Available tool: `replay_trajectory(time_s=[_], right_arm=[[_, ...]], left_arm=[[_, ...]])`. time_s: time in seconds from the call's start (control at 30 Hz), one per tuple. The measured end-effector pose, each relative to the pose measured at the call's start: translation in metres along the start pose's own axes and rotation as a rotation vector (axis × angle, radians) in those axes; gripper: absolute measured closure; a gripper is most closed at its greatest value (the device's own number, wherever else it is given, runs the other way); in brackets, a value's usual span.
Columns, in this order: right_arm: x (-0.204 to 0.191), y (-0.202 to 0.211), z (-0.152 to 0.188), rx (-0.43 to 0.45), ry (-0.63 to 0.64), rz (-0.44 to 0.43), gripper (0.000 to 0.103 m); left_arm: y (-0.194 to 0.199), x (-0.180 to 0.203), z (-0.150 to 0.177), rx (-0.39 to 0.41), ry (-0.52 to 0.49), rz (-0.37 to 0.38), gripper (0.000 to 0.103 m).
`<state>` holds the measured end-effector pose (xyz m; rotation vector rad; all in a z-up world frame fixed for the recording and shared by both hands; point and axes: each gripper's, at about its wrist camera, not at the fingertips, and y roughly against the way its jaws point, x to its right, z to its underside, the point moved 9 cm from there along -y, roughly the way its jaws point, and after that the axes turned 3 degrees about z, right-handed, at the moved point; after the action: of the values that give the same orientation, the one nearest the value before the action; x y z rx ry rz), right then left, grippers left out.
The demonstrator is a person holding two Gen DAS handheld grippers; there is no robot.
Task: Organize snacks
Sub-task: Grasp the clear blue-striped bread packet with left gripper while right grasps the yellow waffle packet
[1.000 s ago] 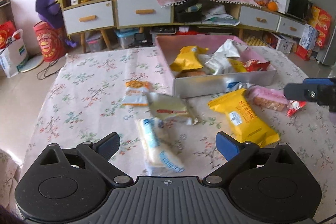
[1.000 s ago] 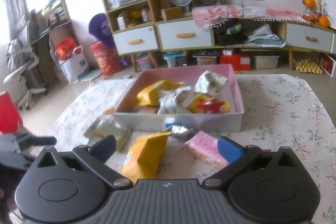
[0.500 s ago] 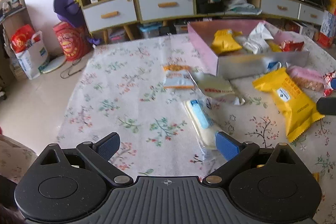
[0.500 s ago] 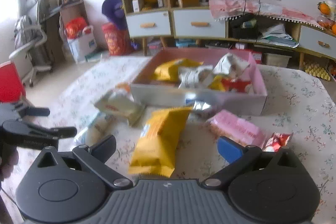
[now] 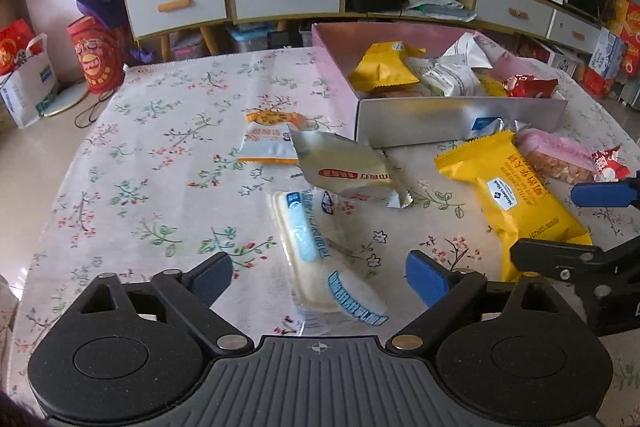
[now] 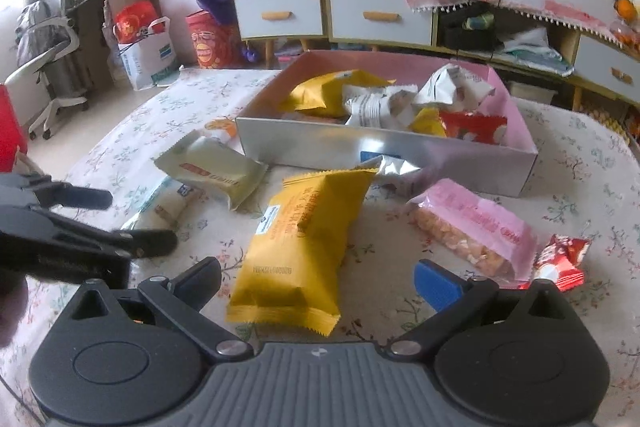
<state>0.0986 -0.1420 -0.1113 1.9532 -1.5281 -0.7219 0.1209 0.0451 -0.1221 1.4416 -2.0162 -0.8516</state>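
Mostly glossy, crinkled snack packets [image 6: 298, 243]

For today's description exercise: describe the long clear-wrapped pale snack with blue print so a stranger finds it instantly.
Start at the pink-lined cardboard box on the floral tablecloth. Nearer the camera lies a silver foil packet, and just beyond it the long clear-wrapped pale snack. It alone is see-through with blue lettering.

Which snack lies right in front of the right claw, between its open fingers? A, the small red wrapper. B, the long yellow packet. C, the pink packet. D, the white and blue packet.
B: in the right wrist view the long yellow packet lies on the flowered tablecloth straight ahead of the right claw, whose fingers are apart and not touching it.
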Motion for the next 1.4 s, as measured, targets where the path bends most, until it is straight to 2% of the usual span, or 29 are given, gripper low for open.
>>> replay_trajectory(time_s=[0.23, 0.5, 0.8, 0.9, 0.97, 1.03, 1.4], right_arm=[[-0.004, -0.012, 0.001, -0.014, 0.018, 0.012, 0.015], [-0.003, -0.019, 0.001, -0.027, 0.023, 0.026, 0.022], [-0.004, -0.020, -0.002, -0.027, 0.037, 0.022, 0.037], [-0.003, -0.019, -0.004, -0.023, 0.040, 0.017, 0.048], [-0.003, -0.018, -0.005, -0.023, 0.042, 0.012, 0.063], [-0.003, -0.017, -0.006, -0.027, 0.033, 0.002, 0.067], [0.003, -0.011, -0.012, -0.049, -0.023, -0.031, 0.072]], left_arm=[[-0.012, -0.002, -0.002, -0.024, 0.082, 0.013, 0.031], [-0.011, -0.002, -0.007, -0.018, 0.082, 0.008, 0.061], [-0.008, -0.002, -0.006, -0.030, 0.108, 0.021, 0.076], [-0.007, -0.001, -0.006, -0.031, 0.112, 0.020, 0.079], [-0.005, -0.001, -0.007, -0.031, 0.119, 0.019, 0.081], [-0.003, -0.002, -0.008, -0.027, 0.126, 0.019, 0.083], [0.008, -0.012, -0.006, -0.032, 0.178, -0.006, 0.087]])
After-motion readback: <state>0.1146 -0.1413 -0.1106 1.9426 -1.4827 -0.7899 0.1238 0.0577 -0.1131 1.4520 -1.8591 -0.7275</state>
